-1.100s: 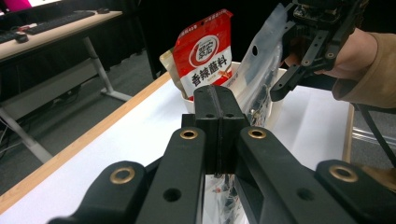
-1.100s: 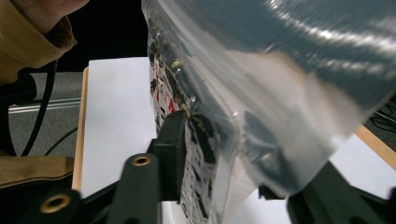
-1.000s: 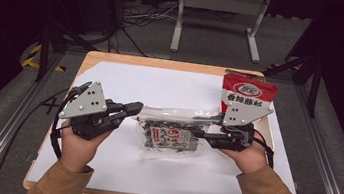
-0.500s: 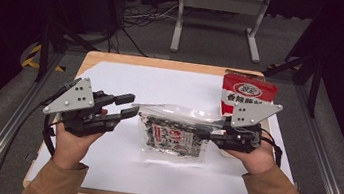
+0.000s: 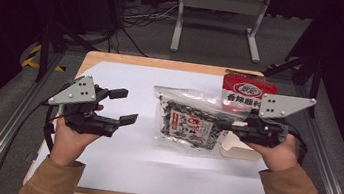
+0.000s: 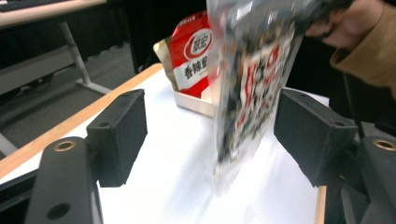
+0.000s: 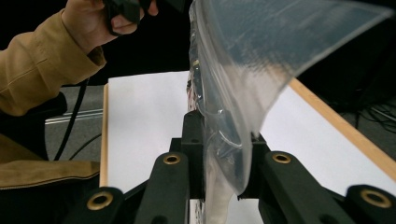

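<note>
The left claw (image 5: 126,106) sits at nine o'clock on the worktop (image 5: 127,73). Its jaws have just been opening and stand spread, with nothing pressed between them. In the middle, the clear snack bag (image 5: 187,124) hangs above the white sheet. At three o'clock, the right claw (image 5: 224,125) pinches the bag's edge tight, near a red packet (image 5: 241,88).

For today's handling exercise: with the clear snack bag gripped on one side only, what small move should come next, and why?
Probably carry the snack bag toward the box. The right gripper pinches its edge; the left gripper has just opened and stands apart, so the bag hangs from one side.
</note>
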